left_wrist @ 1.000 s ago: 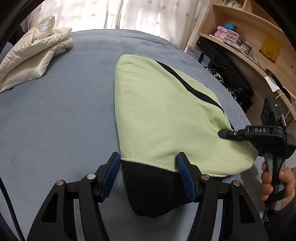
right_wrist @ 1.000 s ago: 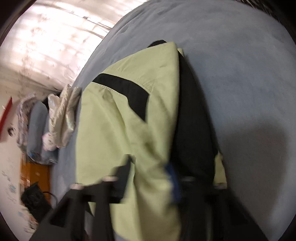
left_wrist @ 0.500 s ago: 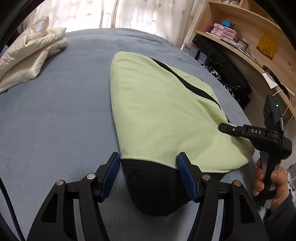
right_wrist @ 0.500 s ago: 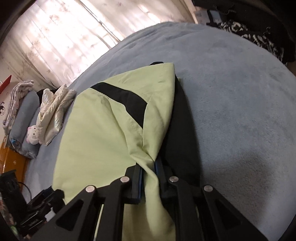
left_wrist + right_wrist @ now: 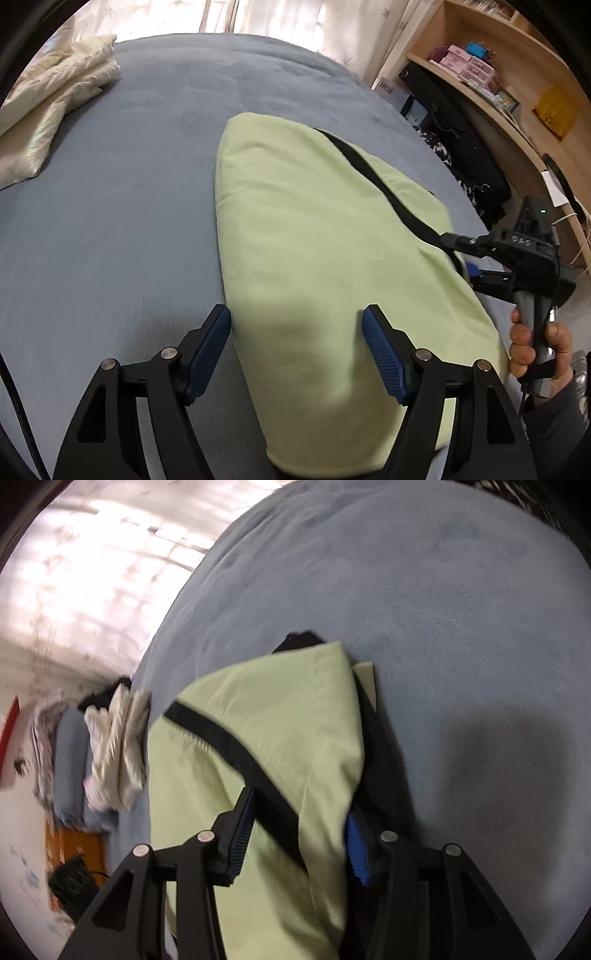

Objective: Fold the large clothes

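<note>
A light green garment (image 5: 314, 229) with a black stripe lies folded on the blue bed (image 5: 129, 184). My left gripper (image 5: 297, 334) is open, its blue pads on either side of the garment's near end. My right gripper (image 5: 295, 834) is open around the garment's right edge, with green cloth and the black stripe between its fingers. In the left wrist view the right gripper (image 5: 465, 254) sits at the garment's right edge, held by a hand (image 5: 535, 343). The garment (image 5: 258, 738) shows a black layer under the green in the right wrist view.
A cream quilted garment (image 5: 51, 107) lies at the bed's far left and shows in the right wrist view (image 5: 118, 746) too. A wooden shelf unit (image 5: 517, 92) with boxes and black bags (image 5: 465, 147) stands past the bed's right edge. Curtains hang behind.
The right gripper has opened from its shut hold on the green cloth. The left gripper has moved forward over the garment; the black end seen before is now hidden.
</note>
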`<state>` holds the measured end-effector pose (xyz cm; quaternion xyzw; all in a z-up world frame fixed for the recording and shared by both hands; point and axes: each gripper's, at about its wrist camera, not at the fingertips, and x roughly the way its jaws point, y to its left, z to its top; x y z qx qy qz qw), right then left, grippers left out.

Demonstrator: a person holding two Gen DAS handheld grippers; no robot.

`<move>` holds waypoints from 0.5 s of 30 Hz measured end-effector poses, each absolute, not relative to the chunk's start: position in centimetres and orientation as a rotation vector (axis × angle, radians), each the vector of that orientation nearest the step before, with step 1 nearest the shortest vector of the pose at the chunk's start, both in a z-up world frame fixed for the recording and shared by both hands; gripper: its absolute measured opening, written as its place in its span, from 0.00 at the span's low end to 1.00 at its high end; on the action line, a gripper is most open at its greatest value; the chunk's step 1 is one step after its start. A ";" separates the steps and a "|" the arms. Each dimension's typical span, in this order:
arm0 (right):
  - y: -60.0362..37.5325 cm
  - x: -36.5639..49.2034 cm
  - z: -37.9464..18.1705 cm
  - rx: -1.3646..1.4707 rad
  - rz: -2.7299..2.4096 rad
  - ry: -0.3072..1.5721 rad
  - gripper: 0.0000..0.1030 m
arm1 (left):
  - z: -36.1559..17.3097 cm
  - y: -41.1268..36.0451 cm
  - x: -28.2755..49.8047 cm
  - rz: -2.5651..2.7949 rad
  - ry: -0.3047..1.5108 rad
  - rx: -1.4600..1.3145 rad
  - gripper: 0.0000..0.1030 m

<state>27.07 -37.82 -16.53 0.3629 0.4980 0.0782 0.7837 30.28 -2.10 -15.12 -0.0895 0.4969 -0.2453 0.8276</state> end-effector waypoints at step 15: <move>-36.6 26.2 -14.4 0.395 -0.018 1.017 0.09 | -15.7 -3.6 31.5 -0.470 1.040 -0.124 0.69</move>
